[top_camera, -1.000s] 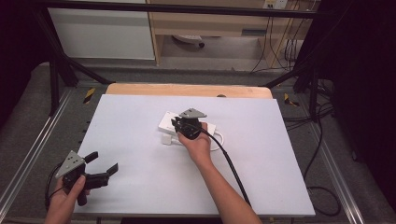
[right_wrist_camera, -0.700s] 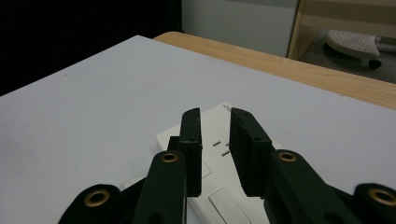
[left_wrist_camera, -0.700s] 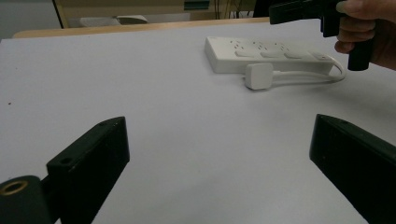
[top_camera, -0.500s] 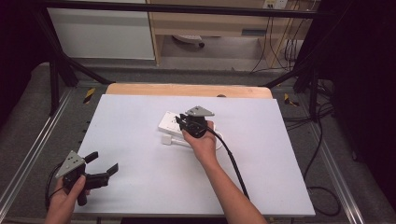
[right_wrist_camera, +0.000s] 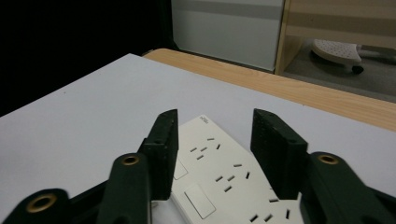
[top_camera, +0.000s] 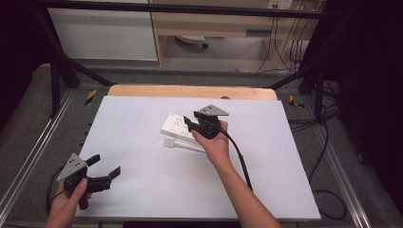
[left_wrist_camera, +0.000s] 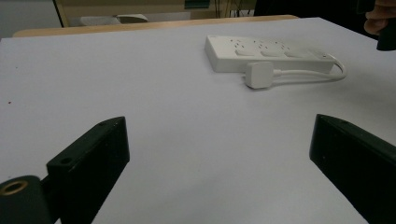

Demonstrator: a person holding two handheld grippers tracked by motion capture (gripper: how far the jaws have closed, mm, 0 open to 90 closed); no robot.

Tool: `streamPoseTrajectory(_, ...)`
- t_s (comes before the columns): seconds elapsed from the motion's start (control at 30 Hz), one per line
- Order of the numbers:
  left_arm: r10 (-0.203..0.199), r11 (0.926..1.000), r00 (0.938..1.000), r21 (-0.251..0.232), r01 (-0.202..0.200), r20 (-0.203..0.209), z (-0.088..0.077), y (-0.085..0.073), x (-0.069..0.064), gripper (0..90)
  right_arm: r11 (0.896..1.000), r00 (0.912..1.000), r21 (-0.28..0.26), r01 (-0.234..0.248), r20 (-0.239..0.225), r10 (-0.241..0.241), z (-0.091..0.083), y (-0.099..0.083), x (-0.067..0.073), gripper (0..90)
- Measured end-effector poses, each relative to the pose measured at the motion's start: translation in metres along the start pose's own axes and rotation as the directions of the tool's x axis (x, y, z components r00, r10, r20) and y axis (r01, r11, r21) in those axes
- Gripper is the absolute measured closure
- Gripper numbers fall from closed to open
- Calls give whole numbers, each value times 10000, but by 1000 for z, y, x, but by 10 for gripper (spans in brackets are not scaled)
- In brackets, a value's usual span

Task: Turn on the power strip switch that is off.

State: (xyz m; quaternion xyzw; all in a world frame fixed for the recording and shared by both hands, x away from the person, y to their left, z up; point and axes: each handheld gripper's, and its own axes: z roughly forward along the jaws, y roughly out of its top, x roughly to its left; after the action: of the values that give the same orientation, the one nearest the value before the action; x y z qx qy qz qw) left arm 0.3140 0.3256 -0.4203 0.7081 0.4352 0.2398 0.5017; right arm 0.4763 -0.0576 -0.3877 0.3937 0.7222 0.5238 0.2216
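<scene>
You see a white power strip (top_camera: 177, 126) lying flat on the table (top_camera: 142, 190), near its middle, socket face up, with rows of slot openings and rectangular switches on top. Its long axis runs diagonally in the high view. Its white cord (left_wrist_camera: 308, 72) loops back along the near side and ends in a white plug (left_wrist_camera: 258, 74), which rests on the table just beside the strip.

One white power strip (top_camera: 177, 124), one white plug (top_camera: 169, 142) on its cord, two black grippers: left gripper (top_camera: 105, 167), right gripper (top_camera: 189, 121).
</scene>
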Motion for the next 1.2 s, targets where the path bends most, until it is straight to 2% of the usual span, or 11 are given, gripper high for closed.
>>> streamPoseTrajectory(0.1,-9,10000,10000,5,9,-10,0,0,0,51,9999,9999,34,-161,-35,161,-8,2,-5,426)
streamPoseTrajectory(0.3,-4,10000,10000,30,4,-20,0,0,0,51,9995,9995,-5,-318,-79,318,-17,4,-11,367)
streamPoseTrajectory(0.47,6,10000,10000,49,-6,-23,0,0,0,51,9995,9994,-84,-308,-135,307,-27,6,-15,321)
streamPoseTrajectory(0.67,21,10000,10000,60,-20,-40,1,0,-1,51,9996,9996,-116,-276,-46,276,-36,7,-20,212)
streamPoseTrajectory(0.73,28,10000,10000,67,-28,-43,1,0,-1,51,9993,9994,-75,-360,5,360,-41,6,-23,153)
streamPoseTrajectory(0.93,39,10000,10000,80,-39,-52,1,0,-1,51,9989,9987,-100,-455,215,457,-50,7,-30,61)
streamPoseTrajectory(1.07,11,10000,10000,78,-10,-64,1,0,-1,51,9987,9983,-218,-451,364,458,-58,7,-36,38)
streamPoseTrajectory(1.2,26,10000,10000,96,-25,-68,1,0,-2,51,9988,9956,-278,-399,834,421,-66,6,-40,42)
